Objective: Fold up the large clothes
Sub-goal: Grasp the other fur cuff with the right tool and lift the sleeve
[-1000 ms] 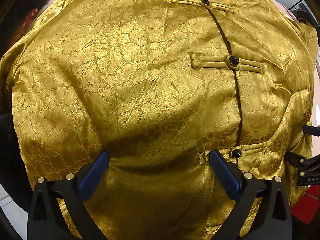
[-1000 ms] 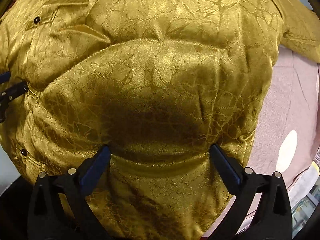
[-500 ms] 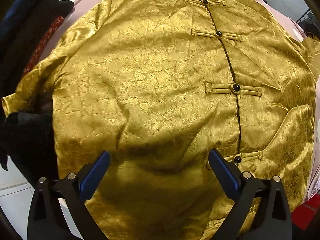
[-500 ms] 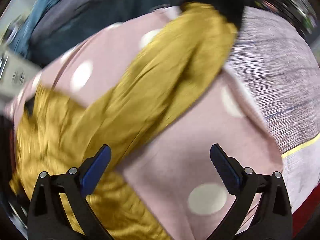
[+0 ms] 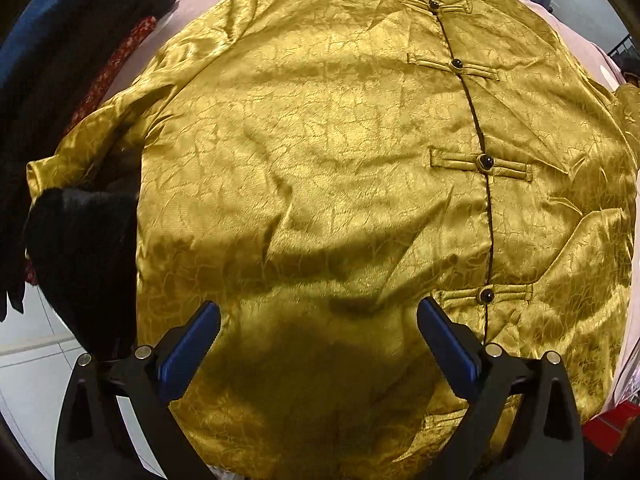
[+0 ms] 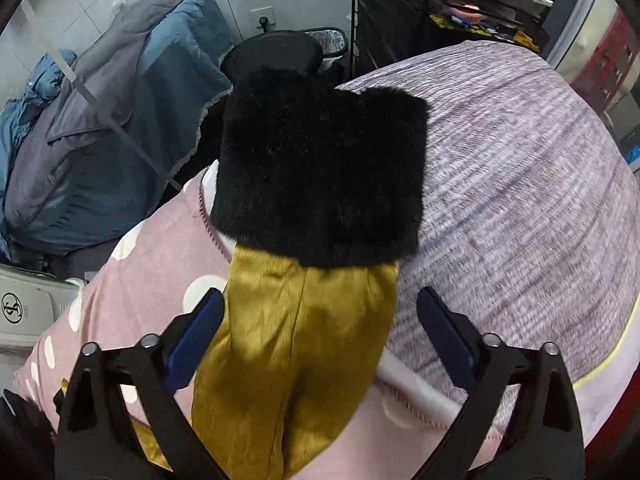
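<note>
A gold brocade jacket [image 5: 320, 180] with black knot buttons lies face up, spread flat, in the left wrist view. Its left sleeve ends in a black fur cuff [image 5: 84, 248]. My left gripper [image 5: 318, 344] is open and empty above the jacket's lower front. In the right wrist view the jacket's other sleeve [image 6: 296, 340] stretches away, ending in a black fur cuff [image 6: 320, 168]. My right gripper [image 6: 318, 336] is open, with the sleeve lying below and between its fingers, not pinched.
The jacket lies on a pink dotted cover [image 6: 152, 264] beside a mauve striped cover [image 6: 520, 200]. A blue-grey quilt pile [image 6: 100, 128], a black chair and dark shelves [image 6: 440, 0] stand beyond. Dark clothes [image 5: 60, 60] hang at the left.
The left gripper has pulled back, so the whole jacket shows. The right gripper has swung from the jacket's body over to the right sleeve and its fur cuff.
</note>
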### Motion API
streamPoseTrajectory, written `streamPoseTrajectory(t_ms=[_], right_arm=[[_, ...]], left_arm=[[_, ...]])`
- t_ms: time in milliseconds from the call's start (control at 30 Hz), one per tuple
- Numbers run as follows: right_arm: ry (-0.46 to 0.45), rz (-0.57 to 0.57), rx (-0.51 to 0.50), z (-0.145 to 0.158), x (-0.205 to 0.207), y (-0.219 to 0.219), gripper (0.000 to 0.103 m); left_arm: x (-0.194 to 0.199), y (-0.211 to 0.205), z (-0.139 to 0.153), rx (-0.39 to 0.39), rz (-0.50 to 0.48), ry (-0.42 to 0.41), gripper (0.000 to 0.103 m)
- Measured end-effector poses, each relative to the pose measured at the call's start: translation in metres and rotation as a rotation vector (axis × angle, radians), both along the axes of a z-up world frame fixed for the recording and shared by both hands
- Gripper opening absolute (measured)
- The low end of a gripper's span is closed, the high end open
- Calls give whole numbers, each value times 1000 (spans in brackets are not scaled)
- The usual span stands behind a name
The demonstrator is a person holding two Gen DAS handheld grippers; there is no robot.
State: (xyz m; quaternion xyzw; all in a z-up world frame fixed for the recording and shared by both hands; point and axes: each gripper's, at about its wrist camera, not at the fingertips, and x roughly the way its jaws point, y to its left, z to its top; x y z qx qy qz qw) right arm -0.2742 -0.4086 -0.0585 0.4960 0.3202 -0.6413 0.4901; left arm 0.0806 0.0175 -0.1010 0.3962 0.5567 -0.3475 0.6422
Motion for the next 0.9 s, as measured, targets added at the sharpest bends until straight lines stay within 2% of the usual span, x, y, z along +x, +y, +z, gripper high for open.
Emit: streamPoseTrajectory(t_ms=[33,67,100,167,200,367,467,567,667,733,833,900], right_arm=[[-10,6,17,-4,-3,-1,67],[-26,9,30,-10,-5,-3,48],[-40,13,34,-14,-5,-7,33],[-79,29,12,-7,-14,-7,16],[-106,25,-13,-2,-18,-2,13],[-266,25,-212,59,-44,54,9],[-265,36,-312,91,-60,107,9],[-241,10,-343,97,-79,163,9],[-242,-95,-271,69,-100,218,9],[-281,-191,-176,32,-119,247,9],[-416,-338,-60,-24,-145,283,12],[-484,-416,-25,-45,-156,301,25]], left_arm=[[0,2,2,0,3,-1,97],[1,4,4,0,6,-3,97],[0,2,1,0,6,-4,97],[0,1,1,3,7,-4,97],[1,-1,1,3,6,-4,97],[-8,-13,9,-15,-35,-9,97],[-18,-22,16,-43,-73,-12,97],[-29,-31,21,-66,-118,-6,97],[-41,-38,23,-76,-160,3,97],[-51,-46,21,-79,-186,11,97],[-63,-46,22,-79,-215,18,97],[-66,-43,21,-76,-230,17,97]])
